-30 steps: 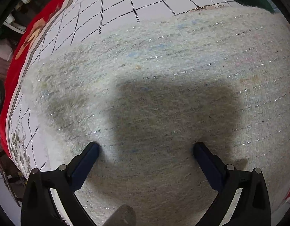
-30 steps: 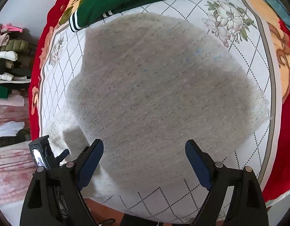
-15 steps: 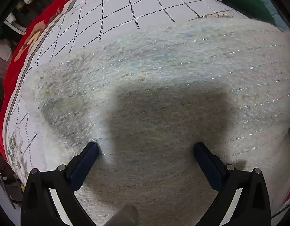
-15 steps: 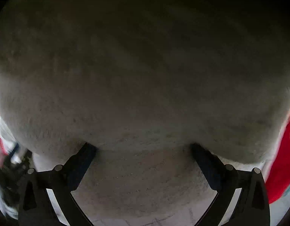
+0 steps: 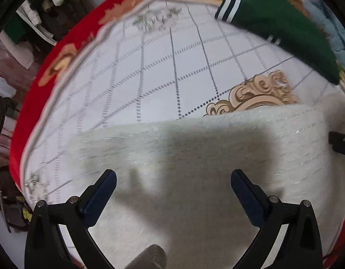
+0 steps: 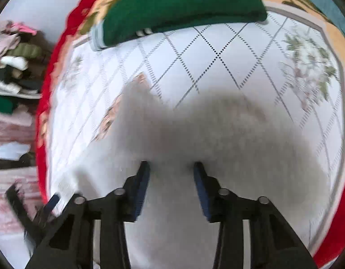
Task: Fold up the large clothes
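Bed cover, white with dotted diamond grid, floral corners and a red border, fills both views. Piled clothes at left edge of right view. No readable writing. Fuzzy cream sweater lies on the cover across lower half; earlier it filled most of the frame, now more grid shows. Green garment at top. Left gripper spread wide, empty, above sweater. Right gripper jaws just been closing, narrower now; sweater between them, grasp unclear through blur.

Left hand-held gripper gapes above cream knit garment; green sweater beyond.
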Available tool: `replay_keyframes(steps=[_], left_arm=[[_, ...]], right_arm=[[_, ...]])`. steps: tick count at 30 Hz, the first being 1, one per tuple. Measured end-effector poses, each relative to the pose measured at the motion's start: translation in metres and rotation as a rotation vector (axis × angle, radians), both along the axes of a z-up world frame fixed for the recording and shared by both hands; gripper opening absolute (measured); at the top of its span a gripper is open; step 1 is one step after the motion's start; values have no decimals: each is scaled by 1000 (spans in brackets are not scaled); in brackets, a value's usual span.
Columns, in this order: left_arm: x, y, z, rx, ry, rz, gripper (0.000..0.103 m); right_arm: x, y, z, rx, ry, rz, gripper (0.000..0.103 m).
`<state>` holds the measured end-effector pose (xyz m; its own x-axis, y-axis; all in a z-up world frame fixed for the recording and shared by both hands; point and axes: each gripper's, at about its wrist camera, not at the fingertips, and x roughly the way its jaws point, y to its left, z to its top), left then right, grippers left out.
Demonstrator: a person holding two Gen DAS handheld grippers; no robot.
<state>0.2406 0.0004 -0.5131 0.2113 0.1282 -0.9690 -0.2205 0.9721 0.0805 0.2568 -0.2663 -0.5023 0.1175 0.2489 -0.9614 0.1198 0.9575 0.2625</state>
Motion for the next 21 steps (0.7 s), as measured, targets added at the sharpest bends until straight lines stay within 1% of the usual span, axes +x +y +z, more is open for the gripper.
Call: replay_keyframes(steps=[1,2,3,4,5,6,9,12,14,15,16,18,20,21], left_arm=[[5,1,-17,-3,32,7,103],[8,0,-27,-30,41,6,103],[8,2,-33,-36,35,8,103],[8,3,-33,-36,23,5,103],[8,3,-32,-36,21,-1,103],[7,3,-30,-34,21,-8,103],[2,4,-31,-35,11,-21,103],[4,4,-34,-24,27,-20,103],[6,2,-35,-14,44,0,103],[7,0,-36,0,53,4,103],[7,-2,-36,14,61,3,103],[8,-5,-35,32,65,0,103],[12,-9,-34,37,71,15,103],[12,-10,-34,42,71,17,103]], right_arm=[[7,1,-13,-56,12,5,18],[14,1,-25,-79,29,5,16],[19,-1,-33,-73,41,-4,16],[25,-1,-35,-66,63,-9,16],[30,0,-34,-66,92,2,16],[32,-2,-30,-58,103,9,16],[26,-17,-10,20,76,31,19],[5,-31,8,62,43,14,21],[-15,-43,15,96,45,-22,33],[-15,-49,17,111,43,-35,42],[-24,-48,25,126,37,-51,46],[-45,-54,30,123,33,-67,47],[-66,-62,31,114,43,-82,56],[-76,-61,31,111,51,-84,64]])
